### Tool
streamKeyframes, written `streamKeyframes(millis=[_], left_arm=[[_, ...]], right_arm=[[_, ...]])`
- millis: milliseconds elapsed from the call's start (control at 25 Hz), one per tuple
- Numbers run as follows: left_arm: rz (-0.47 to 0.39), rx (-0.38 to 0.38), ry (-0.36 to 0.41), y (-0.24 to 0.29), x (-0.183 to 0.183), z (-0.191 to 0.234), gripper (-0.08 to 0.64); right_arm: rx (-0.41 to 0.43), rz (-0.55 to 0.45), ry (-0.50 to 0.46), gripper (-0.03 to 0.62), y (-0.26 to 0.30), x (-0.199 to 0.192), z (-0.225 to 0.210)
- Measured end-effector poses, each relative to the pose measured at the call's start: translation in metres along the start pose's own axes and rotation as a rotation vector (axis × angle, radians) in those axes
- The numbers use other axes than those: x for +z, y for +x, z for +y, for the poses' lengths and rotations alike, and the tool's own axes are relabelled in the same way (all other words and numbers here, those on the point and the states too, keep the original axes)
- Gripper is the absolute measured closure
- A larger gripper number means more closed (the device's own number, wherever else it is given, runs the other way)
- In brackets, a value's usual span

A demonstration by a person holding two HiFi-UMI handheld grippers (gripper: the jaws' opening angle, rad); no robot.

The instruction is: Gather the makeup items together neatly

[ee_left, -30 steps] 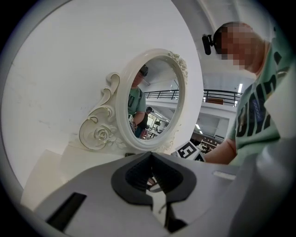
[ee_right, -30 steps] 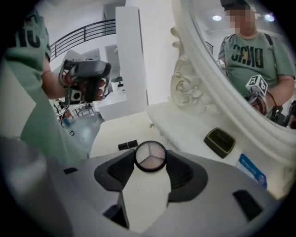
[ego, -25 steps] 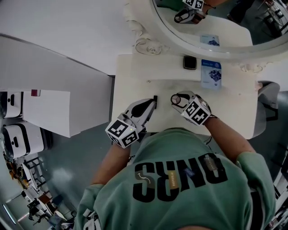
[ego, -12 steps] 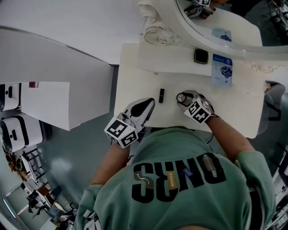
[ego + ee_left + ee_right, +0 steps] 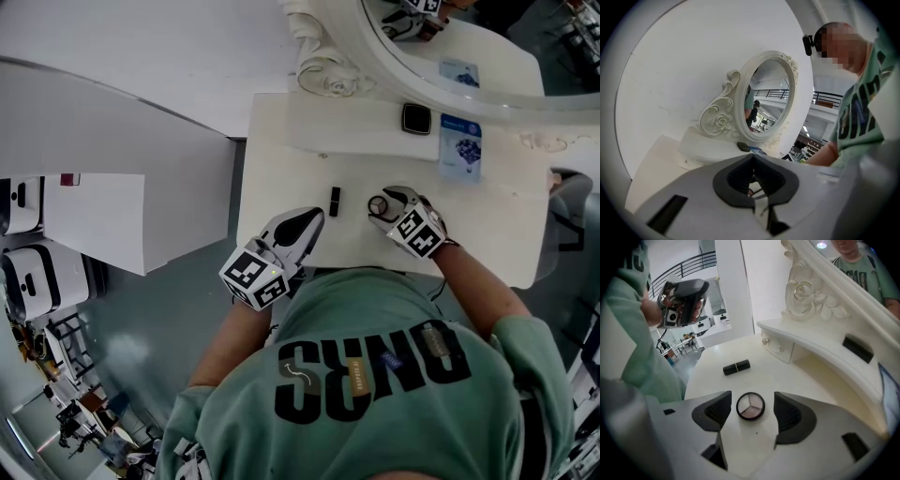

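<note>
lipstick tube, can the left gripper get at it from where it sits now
Probably yes: the lipstick tube lies on bare tabletop just ahead of the left gripper, nothing between them. Its fingers look closed, so they would have to open first.

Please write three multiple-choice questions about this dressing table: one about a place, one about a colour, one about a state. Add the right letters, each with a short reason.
1. Where does the lipstick lie?
A. on the table top
B. on the shelf under the mirror
C. in the left gripper

2. What colour is the lipstick's case?
A. white
B. black
C. blue

3. How do the jaws of the right gripper stand at the round eyeshadow compact?
A. clamped on it
B. apart, one on each side, not touching it
C. closed, beside it

Answers:
1 A: it lies flat on the bare top.
2 B: the case is dark all along.
3 B: the jaws have just been opening, and gaps show on both sides of the compact.
</note>
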State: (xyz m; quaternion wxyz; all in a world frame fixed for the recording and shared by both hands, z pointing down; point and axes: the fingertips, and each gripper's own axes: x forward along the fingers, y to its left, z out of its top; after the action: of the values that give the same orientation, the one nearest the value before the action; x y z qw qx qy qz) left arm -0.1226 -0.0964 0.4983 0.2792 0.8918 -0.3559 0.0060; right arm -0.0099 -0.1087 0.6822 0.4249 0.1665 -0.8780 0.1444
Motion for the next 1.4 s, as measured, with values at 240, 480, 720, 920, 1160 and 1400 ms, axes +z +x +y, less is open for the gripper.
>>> streamKeyframes(millis=[240,480,720,920,1160,1400], left_arm=[[-0.022,-0.025,0.045,0.015,0.023,-0.012,0.551],[-0.053,-0.060,0.106,0.040,0.053,-0.015,0.551],[-0.044,-0.119,0.144,0.052,0.074,0.000,0.551],[-0.006,-0.183,0.158,0.044,0.080,0.022,0.551],[0.035,-0.235,0.154,0.029,0.080,0.045,0.551],[0.047,-0.262,0.144,0.018,0.077,0.051,0.551]], right_arm=[[-0.156,-0.162,0.079,0.316,-0.068,0.054,-0.054],[-0.308,-0.235,0.299,0.316,-0.113,0.080,-0.127],[-0.415,-0.217,0.504,0.303,-0.101,0.085,-0.174],[-0.532,-0.186,0.682,0.271,-0.086,0.076,-0.204],[-0.598,-0.154,0.788,0.253,-0.070,0.068,-0.220],[-0.622,-0.112,0.817,0.250,-0.070,0.068,-0.222]])
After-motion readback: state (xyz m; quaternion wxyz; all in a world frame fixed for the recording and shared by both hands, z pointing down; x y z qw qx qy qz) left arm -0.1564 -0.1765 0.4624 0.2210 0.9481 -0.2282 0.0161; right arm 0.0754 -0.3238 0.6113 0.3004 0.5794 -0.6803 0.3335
